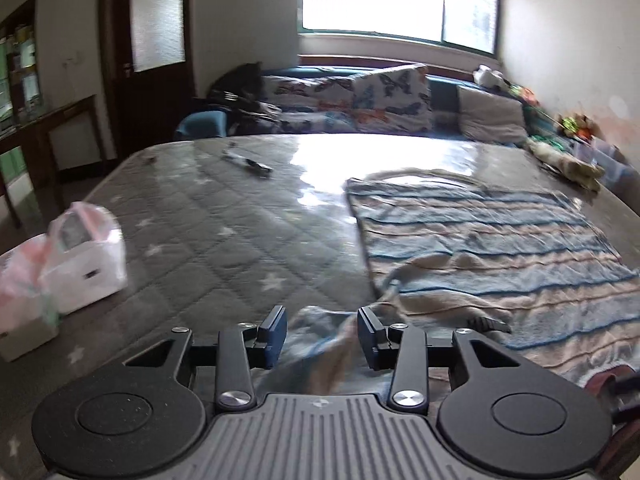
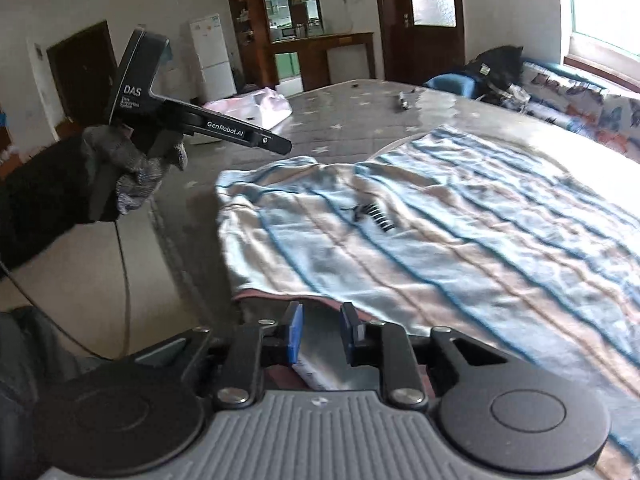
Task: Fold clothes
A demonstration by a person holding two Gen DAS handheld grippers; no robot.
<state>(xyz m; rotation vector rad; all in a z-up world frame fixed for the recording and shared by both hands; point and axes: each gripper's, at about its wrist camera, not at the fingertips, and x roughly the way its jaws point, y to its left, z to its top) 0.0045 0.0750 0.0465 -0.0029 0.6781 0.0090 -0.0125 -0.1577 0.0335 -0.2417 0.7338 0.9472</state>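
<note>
From the left wrist view, the left gripper (image 1: 322, 332) hangs with its jaws spread over a bunched fold of the striped garment (image 1: 492, 240), cloth lying between the pads without being pinched. The garment lies flat on the right half of the mattress (image 1: 208, 216), its stripes running across the view and its long side reaching away towards the window end; the loose fold trails from its near-left corner straight to this gripper. A dark pen-like object (image 1: 248, 164) rests far up the mattress, a white plastic bag (image 1: 86, 256) sits off its left edge, and pillows (image 1: 384, 96) line the far side; none of them stands in the way. From the right wrist view, the right gripper (image 2: 320, 334) hovers with jaws parted and empty at the mattress's near edge, just short of the garment's (image 2: 440, 232) reddish hem, the cloth spreading ahead and to the right. A small black clip-like thing (image 2: 374, 214) lies on the cloth. The gloved left hand (image 2: 132, 172) holds its gripper up at the left, beside the garment's near-left corner. Both grippers seem equally close to the near hem.
</note>
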